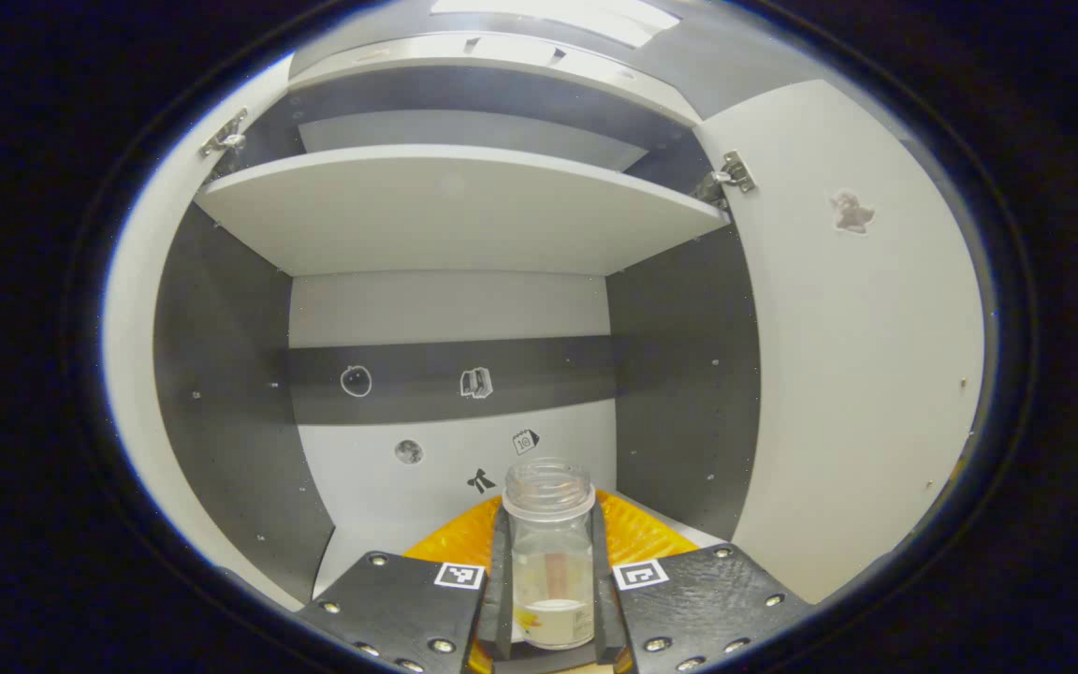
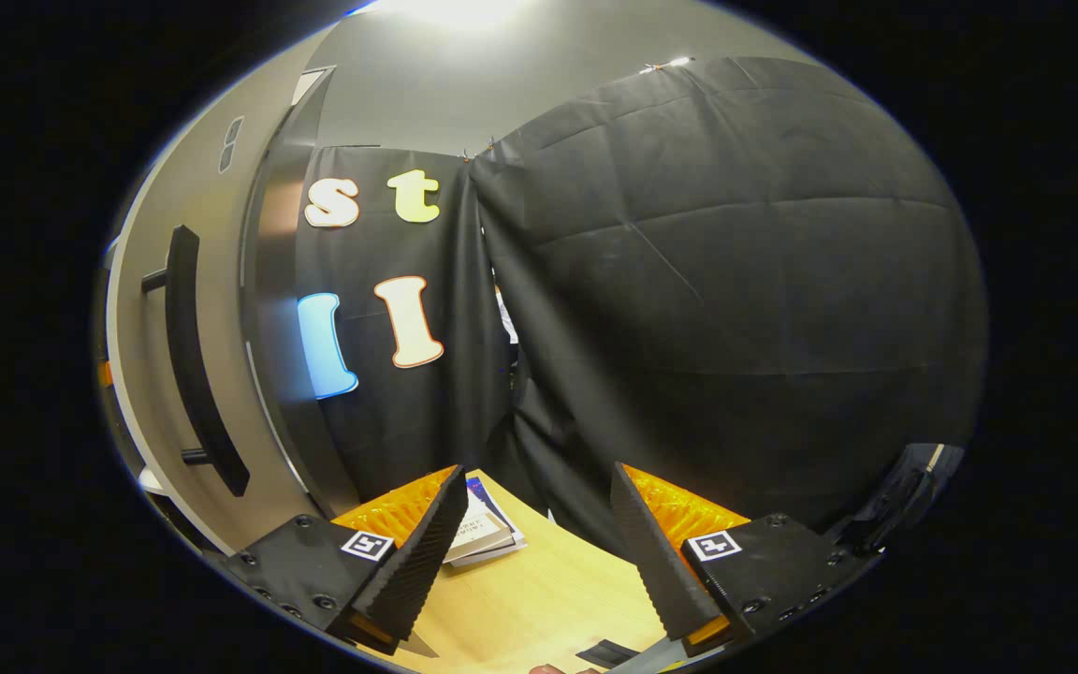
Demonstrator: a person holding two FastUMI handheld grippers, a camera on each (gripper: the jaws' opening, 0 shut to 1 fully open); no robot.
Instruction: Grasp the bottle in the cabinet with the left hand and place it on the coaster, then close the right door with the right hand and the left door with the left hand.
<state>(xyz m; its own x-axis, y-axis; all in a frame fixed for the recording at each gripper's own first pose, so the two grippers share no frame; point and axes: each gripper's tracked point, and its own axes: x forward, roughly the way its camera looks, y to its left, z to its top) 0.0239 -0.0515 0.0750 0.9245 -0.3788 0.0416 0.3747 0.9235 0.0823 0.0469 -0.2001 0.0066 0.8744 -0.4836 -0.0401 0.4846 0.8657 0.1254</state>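
Bottle (image 1: pixel 550 552) clamped between both fingers of left gripper (image 1: pixel 550 599), inside cabinet (image 1: pixel 221 374). Right gripper (image 2: pixel 534 552) spread wide, empty, beside right door (image 2: pixel 155 309). Remaining: placement on coaster, closing of both doors.

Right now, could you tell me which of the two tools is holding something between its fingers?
The left tool: its fingers press both sides of the clear bottle inside the cabinet. The right tool is spread open over the wooden table, holding nothing.
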